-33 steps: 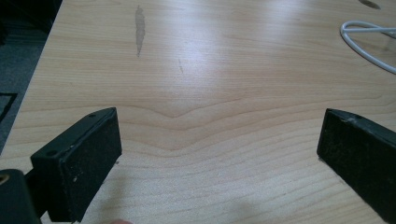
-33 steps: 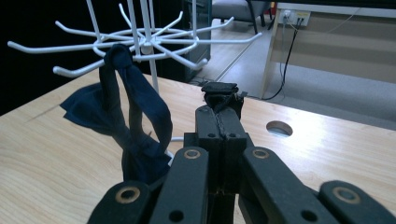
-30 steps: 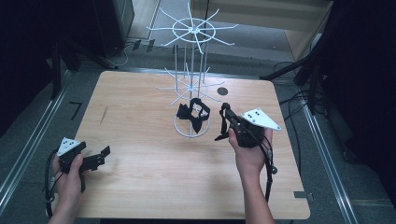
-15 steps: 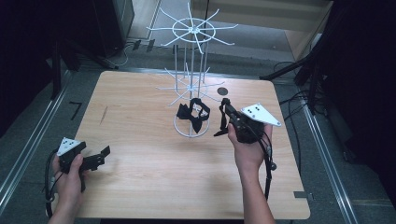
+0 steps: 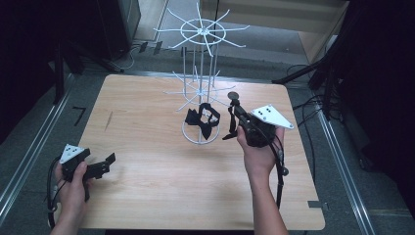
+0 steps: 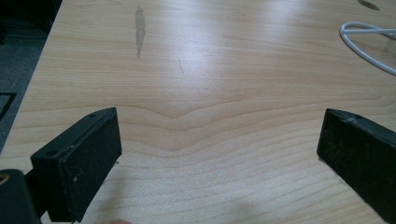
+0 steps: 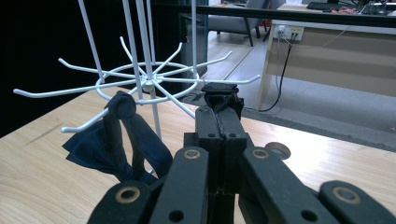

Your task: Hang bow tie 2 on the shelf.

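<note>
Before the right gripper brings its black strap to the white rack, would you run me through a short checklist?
1. Right gripper shut on the black strap: ok.
2. Free hook within reach on the lower ring of the white rack: ok, several arms are bare.
3. Black item already hanging from a hook, apart from the strap: ok.
4. Strap's loop open enough to slip over a hook: cannot tell.
5. Left gripper open, low over the table, away from the rack: ok.
</note>
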